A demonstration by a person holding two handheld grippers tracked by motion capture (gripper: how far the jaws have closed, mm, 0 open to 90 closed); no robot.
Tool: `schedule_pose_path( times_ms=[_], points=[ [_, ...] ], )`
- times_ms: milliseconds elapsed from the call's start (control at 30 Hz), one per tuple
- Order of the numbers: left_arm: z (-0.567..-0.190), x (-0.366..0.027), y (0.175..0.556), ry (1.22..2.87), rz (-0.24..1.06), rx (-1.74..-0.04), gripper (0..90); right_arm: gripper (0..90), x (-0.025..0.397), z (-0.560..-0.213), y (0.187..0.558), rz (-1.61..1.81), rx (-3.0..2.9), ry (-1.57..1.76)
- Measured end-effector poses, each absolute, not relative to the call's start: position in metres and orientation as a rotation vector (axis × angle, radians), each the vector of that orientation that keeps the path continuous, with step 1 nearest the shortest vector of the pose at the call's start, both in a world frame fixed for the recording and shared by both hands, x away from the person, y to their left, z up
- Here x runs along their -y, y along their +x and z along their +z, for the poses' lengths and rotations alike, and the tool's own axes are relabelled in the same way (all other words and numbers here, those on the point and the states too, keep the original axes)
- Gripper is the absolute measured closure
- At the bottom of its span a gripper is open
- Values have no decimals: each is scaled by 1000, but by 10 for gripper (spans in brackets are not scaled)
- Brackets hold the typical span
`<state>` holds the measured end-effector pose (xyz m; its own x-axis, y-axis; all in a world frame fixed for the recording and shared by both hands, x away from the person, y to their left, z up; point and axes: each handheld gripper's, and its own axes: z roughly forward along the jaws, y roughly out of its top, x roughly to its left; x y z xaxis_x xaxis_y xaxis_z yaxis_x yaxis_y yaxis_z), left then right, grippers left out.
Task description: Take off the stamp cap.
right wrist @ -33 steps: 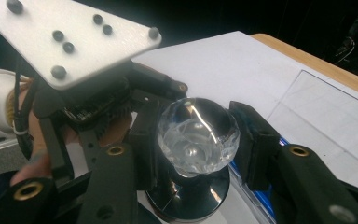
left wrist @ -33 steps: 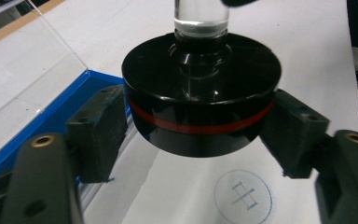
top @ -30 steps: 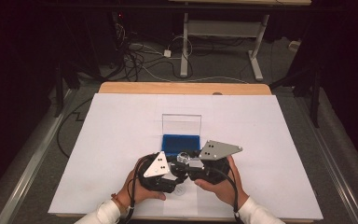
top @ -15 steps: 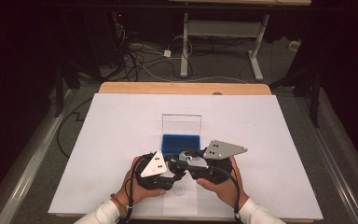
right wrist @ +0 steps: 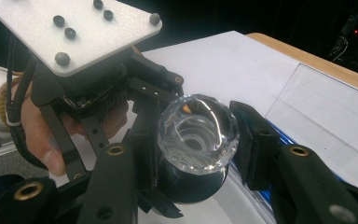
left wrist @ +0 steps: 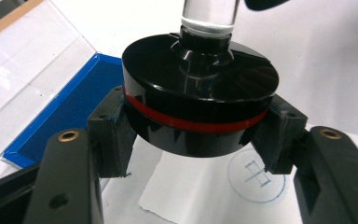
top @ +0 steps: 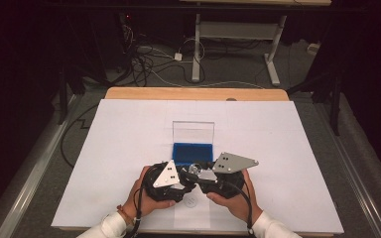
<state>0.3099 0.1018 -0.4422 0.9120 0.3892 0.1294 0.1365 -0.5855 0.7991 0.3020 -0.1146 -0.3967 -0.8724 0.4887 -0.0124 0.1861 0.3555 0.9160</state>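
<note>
While the left gripper (left wrist: 196, 135) is clamping the black base of the stamp (left wrist: 200, 100) between both jaws, the right gripper (right wrist: 193, 140) is closing on its clear handle (right wrist: 198, 133). Both are holding the stamp just above the white paper (left wrist: 191, 191), beside a blue round imprint (left wrist: 256, 175) and near the blue ink pad (top: 192, 153). Whether the right jaws are touching the handle is probably yes, though unclear.

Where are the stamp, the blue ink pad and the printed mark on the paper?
stamp (left wrist: 200, 98): left gripper view, black round body.
blue ink pad (top: 192, 151): high view, blue inner surface.
printed mark (left wrist: 257, 179): left gripper view, middle of the blue circle.
</note>
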Motion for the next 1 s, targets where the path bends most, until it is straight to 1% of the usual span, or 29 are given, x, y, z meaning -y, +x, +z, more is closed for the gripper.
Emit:
schedule_pose_path(
  times_ms=[200,233,267,300,333,367,400,433,467,500,533,567,600,633,667,733,800,867,967,1000],
  points=[
    [-443,-102,312,2200,332,-378,368,570,112,-399,298,1497,-2319,584],
    [-444,-102,313,2200,330,-387,546,568,112,-398,297,1492,-2314,583],
    [-451,-120,326,2104,243,-514,879,571,115,-396,294,1528,-2265,555],
    [-450,-129,330,2048,245,-549,879,571,117,-390,293,1572,-2293,531],
    [-443,-130,327,2056,295,-515,877,572,117,-385,289,1566,-2279,521],
    [-437,-127,323,2066,321,-471,778,572,117,-383,287,1540,-2272,520],
    [-437,-127,323,2066,321,-471,721,572,118,-383,287,1541,-2262,533],
    [-432,-125,319,2063,348,-449,725,572,119,-386,289,1562,-2270,551],
    [-432,-120,316,2091,401,-436,634,572,121,-387,291,1585,-2270,564],
    [-436,-115,313,2146,408,-388,631,572,123,-386,292,1574,-2258,571],
    [-438,-114,312,2152,435,-393,621,573,124,-385,293,1570,-2259,576],
    [-438,-114,312,2152,435,-393,574,573,125,-385,294,1571,-2268,582],
    [-439,-113,313,2138,438,-405,574,573,125,-385,294,1571,-2268,582],
    [-440,-112,315,2141,414,-409,454,573,124,-386,294,1561,-2276,600],
    [-441,-111,313,2139,414,-399,394,573,124,-387,295,1573,-2288,612],
    [-442,-108,309,2134,431,-367,312,573,124,-389,297,1579,-2295,624],
    [-442,-106,307,2139,436,-349,252,573,123,-390,298,1586,-2306,632],
    [-442,-103,304,2122,460,-348,247,573,123,-391,298,1581,-2313,635],
    [-442,-102,301,2119,451,-319,305,573,121,-395,299,1581,-2330,650],
    [-442,-100,299,2132,456,-314,346,573,121,-396,299,1584,-2336,655]
  ],
)
